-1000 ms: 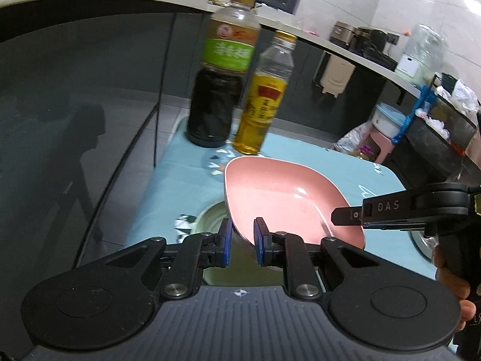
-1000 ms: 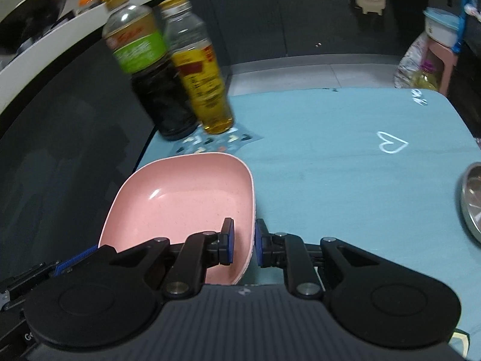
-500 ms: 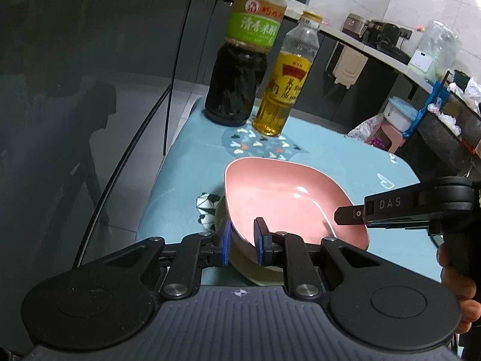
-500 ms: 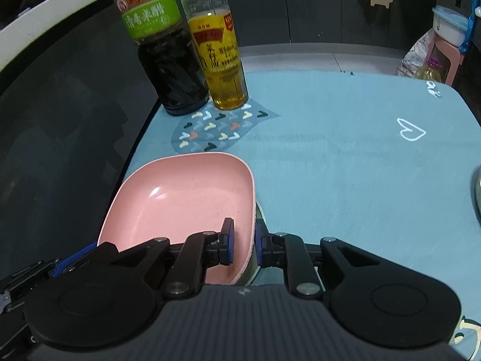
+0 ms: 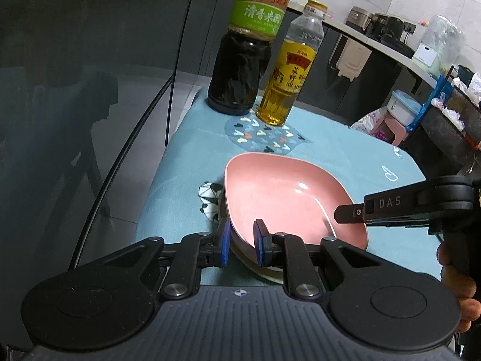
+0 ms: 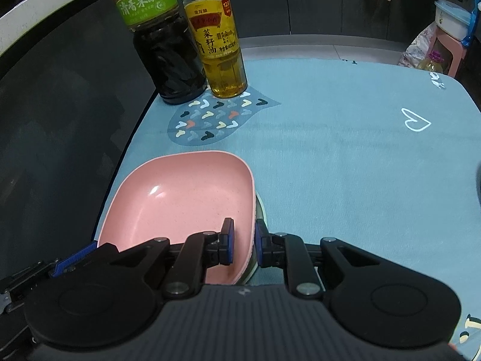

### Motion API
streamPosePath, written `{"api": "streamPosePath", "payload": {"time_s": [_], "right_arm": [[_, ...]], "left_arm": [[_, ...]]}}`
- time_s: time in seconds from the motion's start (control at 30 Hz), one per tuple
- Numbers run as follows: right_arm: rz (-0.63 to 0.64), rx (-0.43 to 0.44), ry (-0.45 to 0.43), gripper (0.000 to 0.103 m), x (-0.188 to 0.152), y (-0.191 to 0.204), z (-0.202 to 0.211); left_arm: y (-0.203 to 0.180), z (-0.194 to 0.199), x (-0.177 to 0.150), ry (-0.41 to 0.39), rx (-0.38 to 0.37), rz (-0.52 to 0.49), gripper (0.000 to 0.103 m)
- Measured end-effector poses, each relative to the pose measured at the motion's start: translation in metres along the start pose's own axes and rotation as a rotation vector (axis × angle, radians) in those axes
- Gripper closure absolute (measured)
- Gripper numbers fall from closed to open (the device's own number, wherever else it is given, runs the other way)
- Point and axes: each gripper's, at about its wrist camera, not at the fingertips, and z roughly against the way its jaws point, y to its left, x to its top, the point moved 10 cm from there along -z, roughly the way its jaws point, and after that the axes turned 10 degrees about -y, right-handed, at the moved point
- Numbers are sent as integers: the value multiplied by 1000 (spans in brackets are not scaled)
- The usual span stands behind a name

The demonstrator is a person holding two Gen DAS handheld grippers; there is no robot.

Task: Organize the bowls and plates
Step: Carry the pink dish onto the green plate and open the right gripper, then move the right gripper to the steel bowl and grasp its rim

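left gripper [image 5: 242, 242]: nearest item in the left wrist view; blue-padded fingers [image 5: 226, 240] clamped on the near rim of the pink dish, one pad outside the wall, one inside

right gripper [image 6: 243, 242]: nearest item in the right wrist view; fingers [image 6: 228, 239] clamped on the dish's right-hand rim, one pad inside, one outside; in the left wrist view it enters from the right, its tip over the dish's far right edge

pink dish [image 6: 183, 207]: rounded-square, shallow, glossy, nothing inside; held at two edges by both grippers, near the left edge of the cloth

pale dish [image 5: 264, 269]: cream-coloured rim showing just beneath the pink dish; whether the two touch cannot be told

tablecloth [image 6: 330, 156]: light blue, covers the table; carries a grey patch of small hearts [image 6: 216, 118] beyond the dish and a white heart outline [image 6: 416, 121] to the far right

oil bottle [image 6: 218, 39]: clear, yellow label, amber liquid in the lower part; upright at the far edge of the heart patch

vinegar bottle [image 6: 163, 42]: green label, dark liquid; upright just left of the oil bottle, the two close together, contact not clear

dark cabinets [image 6: 315, 3]: behind the table
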Motion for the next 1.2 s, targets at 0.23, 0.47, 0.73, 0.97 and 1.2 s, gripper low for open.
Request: {"api": "streamPosePath", "payload": {"time_s": [0.23, 0.47, 0.73, 0.97, 1.2], "right_arm": [[-2, -3, 14, 87, -4, -1, -3], [-3, -1, 15, 87, -4, -2, -3], [-26, 5, -32, 68, 5, -10, 12], [-56, -3, -65, 68, 12, -29, 26], [-74, -19, -93, 68, 13, -51, 40]], "left_arm": [[-1, -5, -3, 28, 1, -8, 88], [2, -5, -6, 53, 11, 8, 83], [5, 6, 0, 34, 38, 26, 78], [-16, 18, 12, -6, 14, 0, 78], [-51, 14, 14, 9, -24, -41, 77]]}}
